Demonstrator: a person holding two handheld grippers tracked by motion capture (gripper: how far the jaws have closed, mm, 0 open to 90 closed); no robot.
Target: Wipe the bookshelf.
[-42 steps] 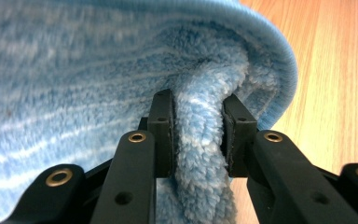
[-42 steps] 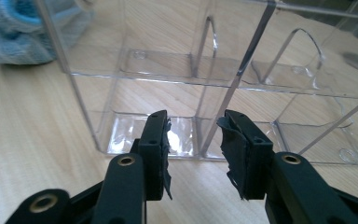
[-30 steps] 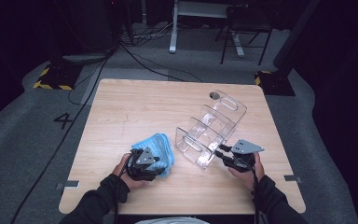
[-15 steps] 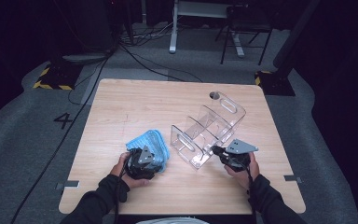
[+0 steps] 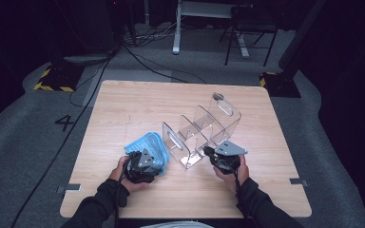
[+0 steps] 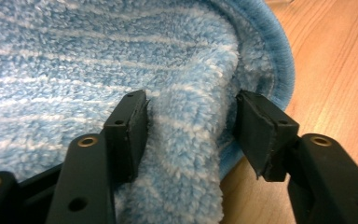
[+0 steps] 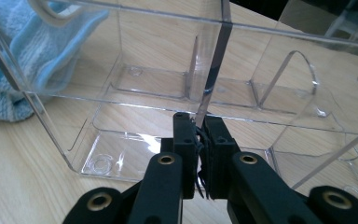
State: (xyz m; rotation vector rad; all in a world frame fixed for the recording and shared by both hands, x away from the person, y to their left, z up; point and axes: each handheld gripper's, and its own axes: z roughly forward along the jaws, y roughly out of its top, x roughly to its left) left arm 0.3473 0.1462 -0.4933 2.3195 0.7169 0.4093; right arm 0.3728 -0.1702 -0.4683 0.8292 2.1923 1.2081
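My right gripper point(image 7: 198, 135) had just been closing, and its jaws were now clamped tight on the thin edge of a wall of the clear acrylic organizer point(image 5: 204, 128), which lay tipped on its side near the middle of the bench point(image 5: 123, 104), its dividers and handle cut-outs showing. Through its clear walls, in the right gripper view, I could see the blue cloth point(image 7: 9, 79) just beyond it. My left gripper point(image 6: 191, 126) stood about half open, with a thick fold of the blue cloth point(image 6: 186, 154) bunched between its pads, which touched the pile on both sides. The cloth lay crumpled just beside the organizer's near-left end.
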